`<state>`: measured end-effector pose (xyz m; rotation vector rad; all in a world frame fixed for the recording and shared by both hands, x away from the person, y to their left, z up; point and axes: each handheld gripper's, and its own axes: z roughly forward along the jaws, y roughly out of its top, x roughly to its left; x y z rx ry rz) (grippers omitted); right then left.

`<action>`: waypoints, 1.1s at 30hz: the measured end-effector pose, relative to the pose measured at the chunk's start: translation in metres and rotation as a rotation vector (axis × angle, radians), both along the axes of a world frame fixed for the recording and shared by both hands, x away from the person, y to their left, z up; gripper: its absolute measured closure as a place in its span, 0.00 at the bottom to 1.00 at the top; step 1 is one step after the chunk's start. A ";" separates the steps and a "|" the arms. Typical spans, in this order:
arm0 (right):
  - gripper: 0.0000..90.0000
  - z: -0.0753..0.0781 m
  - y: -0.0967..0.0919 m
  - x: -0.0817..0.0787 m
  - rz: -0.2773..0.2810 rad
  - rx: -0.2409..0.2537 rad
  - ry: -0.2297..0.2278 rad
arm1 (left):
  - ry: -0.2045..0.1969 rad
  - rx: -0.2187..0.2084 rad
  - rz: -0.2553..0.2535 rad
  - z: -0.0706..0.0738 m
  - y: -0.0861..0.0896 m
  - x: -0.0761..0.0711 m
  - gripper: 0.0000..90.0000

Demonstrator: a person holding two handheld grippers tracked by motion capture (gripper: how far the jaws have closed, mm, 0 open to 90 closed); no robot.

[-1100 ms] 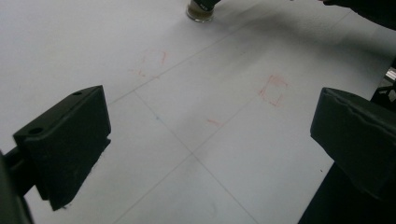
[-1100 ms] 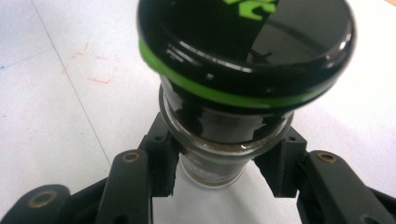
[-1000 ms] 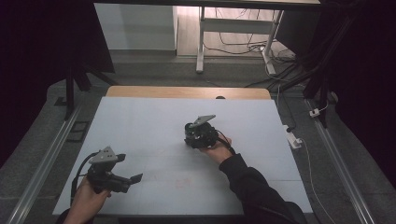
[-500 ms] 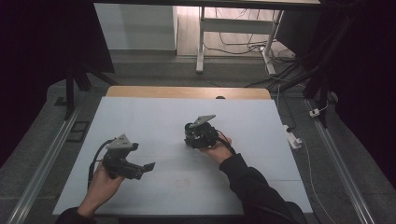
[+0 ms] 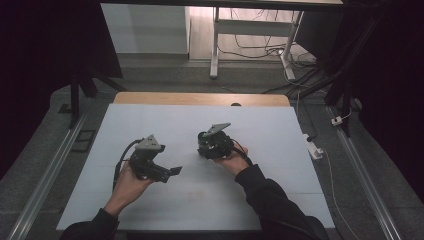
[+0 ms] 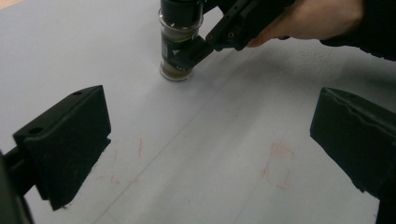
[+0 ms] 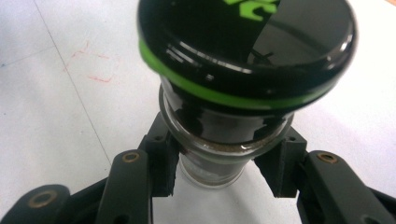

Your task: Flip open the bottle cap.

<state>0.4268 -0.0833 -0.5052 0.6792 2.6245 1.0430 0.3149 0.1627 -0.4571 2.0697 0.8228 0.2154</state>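
Mid-counter (image 5: 150,115), the right claw (image 7: 219,179) clamps a jar (image 7: 212,158), whose green-ringed lid (image 7: 243,46) the right gripper view shows close; the left claw (image 6: 210,154) gapes empty.

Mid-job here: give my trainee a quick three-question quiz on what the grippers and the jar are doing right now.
1. True or false: the right gripper is shut on the jar.
2. How do the left gripper jaws stand? A) wide apart with nothing between them B) clamped on the jar C) clamped on the lid
3. What is the jar's base resting on?

Key
1. True: the pads press the glass body below the black lid.
2. A: bare table shows between them, and the jar stands farther off.
3. The white table, with the jar upright.
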 end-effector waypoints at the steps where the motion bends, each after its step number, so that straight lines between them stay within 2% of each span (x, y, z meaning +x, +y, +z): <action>1: 0.59 0.000 0.000 0.000 0.000 0.000 0.000 | 0.005 -0.006 -0.006 0.000 -0.001 0.003 0.00; 3: 0.59 0.000 0.000 0.000 0.001 0.001 0.000 | 0.007 -0.012 -0.014 -0.001 -0.005 0.008 0.00; 12: 0.59 0.000 0.000 0.000 0.003 0.001 -0.001 | -0.010 0.017 -0.037 -0.002 -0.024 0.025 0.00; 17: 0.59 0.000 0.000 0.000 0.003 0.001 -0.001 | -0.015 0.012 -0.067 -0.005 -0.039 0.037 0.00; 19: 0.59 0.000 0.000 0.000 0.004 0.002 -0.001 | -0.019 0.024 -0.077 -0.006 -0.044 0.041 0.00; 25: 0.59 0.000 0.000 0.000 0.004 0.001 -0.001 | -0.031 0.043 -0.075 -0.010 -0.050 0.049 0.03; 27: 0.59 0.000 0.000 0.000 0.004 0.001 -0.002 | -0.039 0.044 -0.077 -0.010 -0.050 0.051 0.10; 33: 0.59 0.000 0.000 0.000 0.004 0.002 -0.001 | -0.041 0.046 -0.066 -0.010 -0.046 0.056 0.48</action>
